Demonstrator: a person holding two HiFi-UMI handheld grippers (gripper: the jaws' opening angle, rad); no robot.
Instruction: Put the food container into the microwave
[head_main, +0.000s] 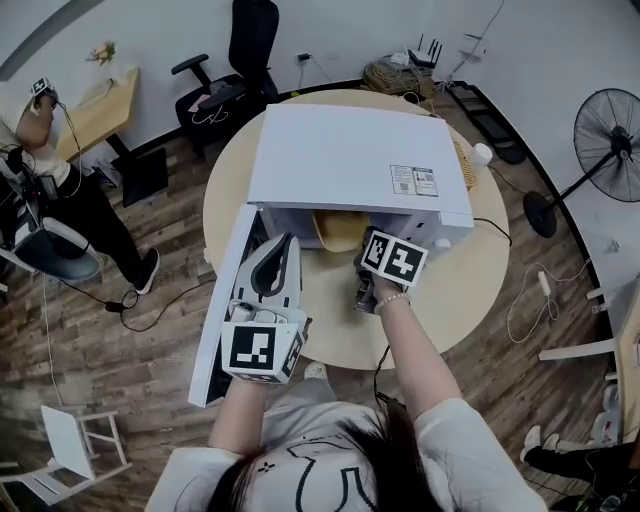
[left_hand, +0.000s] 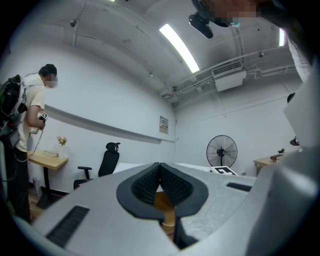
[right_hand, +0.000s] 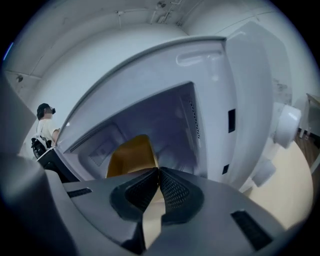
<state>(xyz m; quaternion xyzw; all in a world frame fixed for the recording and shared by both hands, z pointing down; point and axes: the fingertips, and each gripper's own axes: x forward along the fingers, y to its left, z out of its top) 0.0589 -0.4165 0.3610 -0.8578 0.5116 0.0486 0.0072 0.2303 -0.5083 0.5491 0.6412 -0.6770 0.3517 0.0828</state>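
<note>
While the right gripper (right_hand: 159, 171) pinches the container (right_hand: 131, 155) in the microwave's (head_main: 350, 150) mouth, the left gripper (left_hand: 160, 166) hangs clenched and empty.

Only the head view gives the layout: the microwave on a round table (head_main: 470, 290), its door (head_main: 225, 300) swung out to the left, the left gripper just beside that door, and the tan container just inside the opening. Only the right gripper view looks into the cavity, where the container's near edge meets the closed pads. Looking over the microwave's top, the left gripper view takes in the room, with a fan (left_hand: 221, 150), a chair (left_hand: 107, 162) and a person (left_hand: 30, 125), its pads pressed together on nothing.
</note>
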